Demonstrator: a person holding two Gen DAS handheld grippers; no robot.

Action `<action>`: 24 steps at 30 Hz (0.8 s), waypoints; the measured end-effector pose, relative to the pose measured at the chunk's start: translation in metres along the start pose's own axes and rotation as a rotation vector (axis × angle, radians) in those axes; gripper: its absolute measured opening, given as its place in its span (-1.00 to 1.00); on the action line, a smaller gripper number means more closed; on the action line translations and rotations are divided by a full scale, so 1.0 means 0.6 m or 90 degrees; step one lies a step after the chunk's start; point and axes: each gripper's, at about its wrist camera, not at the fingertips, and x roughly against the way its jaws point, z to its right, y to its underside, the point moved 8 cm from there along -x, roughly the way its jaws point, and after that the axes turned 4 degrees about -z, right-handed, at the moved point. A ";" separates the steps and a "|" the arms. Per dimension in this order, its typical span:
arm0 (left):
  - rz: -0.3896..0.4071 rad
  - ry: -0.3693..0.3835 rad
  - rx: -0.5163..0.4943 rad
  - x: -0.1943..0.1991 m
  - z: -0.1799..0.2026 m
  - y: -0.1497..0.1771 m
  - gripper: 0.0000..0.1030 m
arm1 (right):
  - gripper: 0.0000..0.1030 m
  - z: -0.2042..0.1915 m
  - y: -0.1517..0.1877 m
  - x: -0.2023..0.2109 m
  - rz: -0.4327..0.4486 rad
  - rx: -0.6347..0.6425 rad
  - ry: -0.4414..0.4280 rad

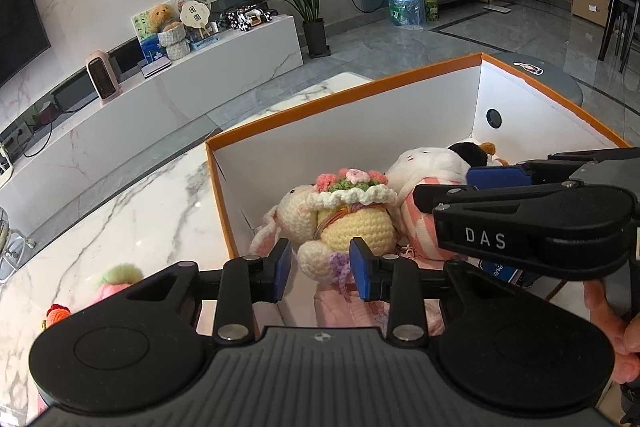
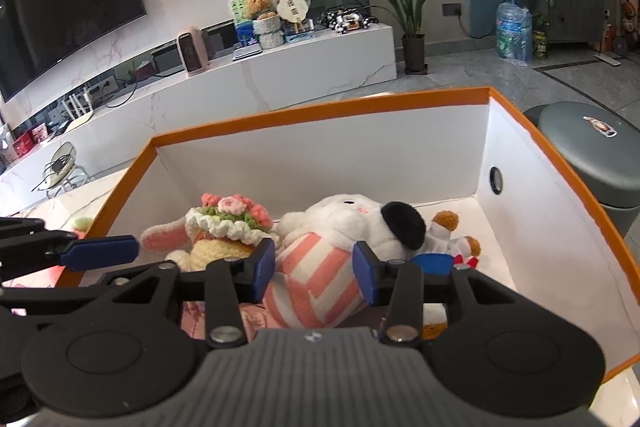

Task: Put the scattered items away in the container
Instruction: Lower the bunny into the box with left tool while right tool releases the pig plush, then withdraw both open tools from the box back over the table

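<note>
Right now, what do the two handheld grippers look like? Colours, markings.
Both match: left gripper and right gripper have black linkage arms, silver pivot screws, blue pads, a ribbed grey body with two round black discs. The right gripper's side reads "DAS" in white.

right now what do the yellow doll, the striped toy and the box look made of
Yellow doll: crocheted yarn, matte; the looped stitches show. Striped toy: soft plush fabric, with a fuzzy white head and a smooth pink-and-white body. Box: probably cardboard, with flat matte white walls, an orange rim and creased corners.
</note>
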 end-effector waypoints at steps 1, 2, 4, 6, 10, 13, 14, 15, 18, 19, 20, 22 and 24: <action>0.000 -0.001 0.001 0.002 0.000 0.000 -0.26 | -0.02 0.002 -0.001 0.002 0.004 -0.002 0.004; 0.001 -0.002 0.002 0.005 0.000 0.000 -0.26 | -0.02 0.003 -0.002 0.005 0.007 -0.005 0.007; 0.003 -0.003 0.002 0.011 -0.001 0.000 -0.26 | 0.04 0.006 -0.003 0.010 0.011 -0.014 0.015; 0.006 -0.003 0.001 0.019 -0.001 0.000 -0.26 | 0.16 0.008 -0.005 0.019 0.015 -0.019 0.026; 0.016 -0.003 0.003 0.041 -0.001 -0.002 -0.25 | 0.29 -0.002 -0.012 0.041 0.035 -0.002 0.052; 0.022 -0.008 0.007 0.062 -0.004 -0.002 -0.22 | 0.44 -0.012 -0.012 0.061 0.050 0.010 0.068; 0.026 -0.010 0.008 0.070 -0.006 -0.001 -0.20 | 0.46 -0.015 -0.012 0.068 0.054 0.013 0.073; 0.031 -0.009 0.013 0.079 -0.008 0.000 -0.18 | 0.49 -0.018 -0.011 0.075 0.057 0.015 0.078; 0.042 -0.008 0.031 0.105 -0.017 0.001 -0.08 | 0.52 -0.024 -0.005 0.098 0.059 -0.003 0.082; 0.046 -0.009 0.035 0.114 -0.021 0.000 -0.08 | 0.52 -0.027 -0.003 0.106 0.059 -0.011 0.079; 0.051 -0.010 0.038 0.124 -0.024 0.000 -0.08 | 0.52 -0.032 -0.002 0.114 0.059 -0.012 0.078; 0.065 -0.014 0.043 0.147 -0.030 -0.001 -0.08 | 0.53 -0.043 -0.001 0.130 0.061 -0.012 0.076; 0.080 -0.019 0.053 0.171 -0.040 0.000 -0.08 | 0.54 -0.058 -0.004 0.149 0.070 0.001 0.079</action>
